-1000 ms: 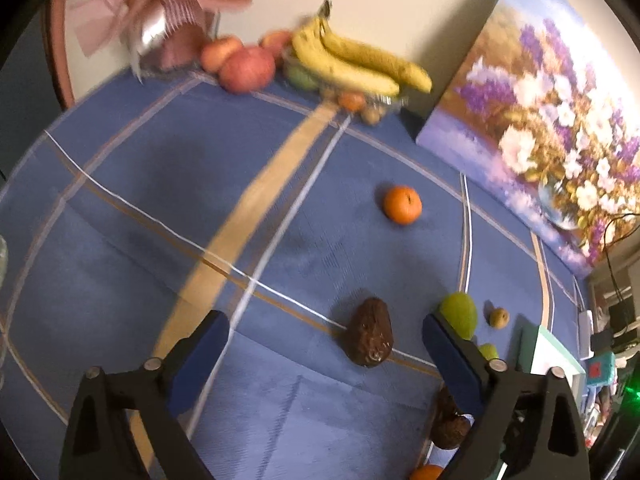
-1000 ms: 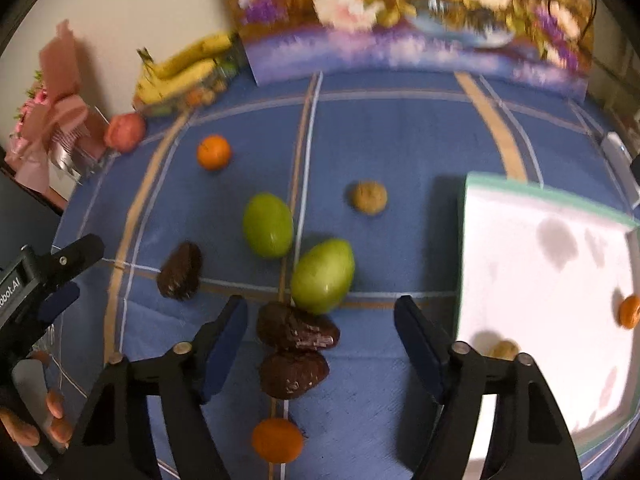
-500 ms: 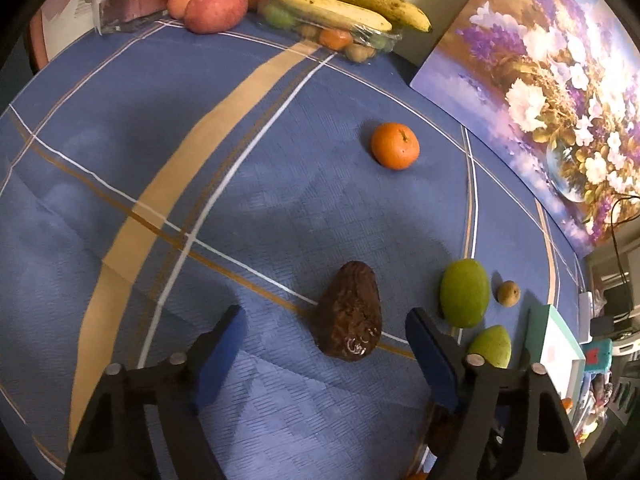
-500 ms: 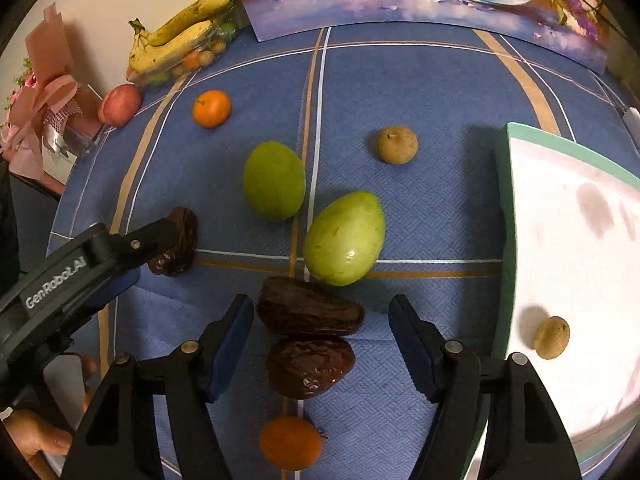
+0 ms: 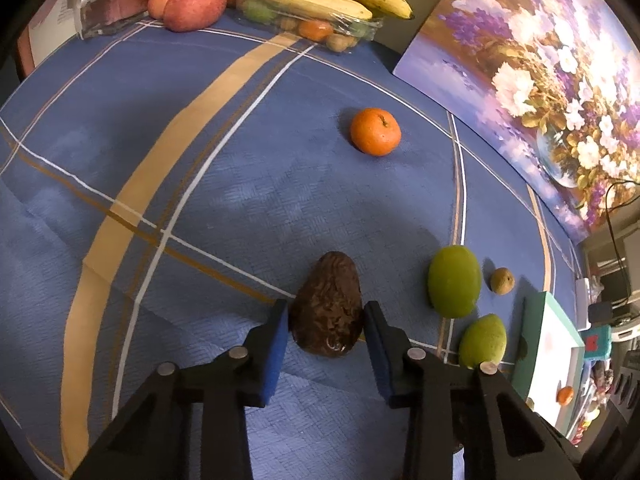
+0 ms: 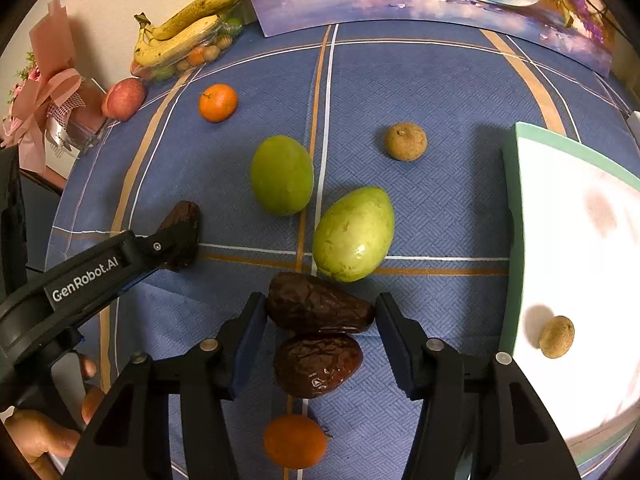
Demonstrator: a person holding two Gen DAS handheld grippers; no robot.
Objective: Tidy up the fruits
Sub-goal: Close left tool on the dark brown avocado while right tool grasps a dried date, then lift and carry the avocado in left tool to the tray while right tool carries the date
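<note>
On the blue plaid tablecloth, at the far left, the left gripper has its blue-padded jaws closed in against both sides of a dark brown wrinkled avocado that lies on the cloth; from the right wrist view its black arm covers part of that fruit. Further back at the left sit a red apple and a clear plastic tray topped with yellow bananas. A small orange tangerine lies apart in front of them. Toward the middle, a round green fruit lies just beside a larger pale green mango, with a small brown round fruit behind. The right gripper has its jaws spread around a second dark brown wrinkled avocado, close to its ends; whether the pads touch it I cannot tell. A third dark avocado touches it from the near side, and an orange fruit lies nearer still. At the right stands a white tray with a green rim, holding another small brown fruit.
</note>
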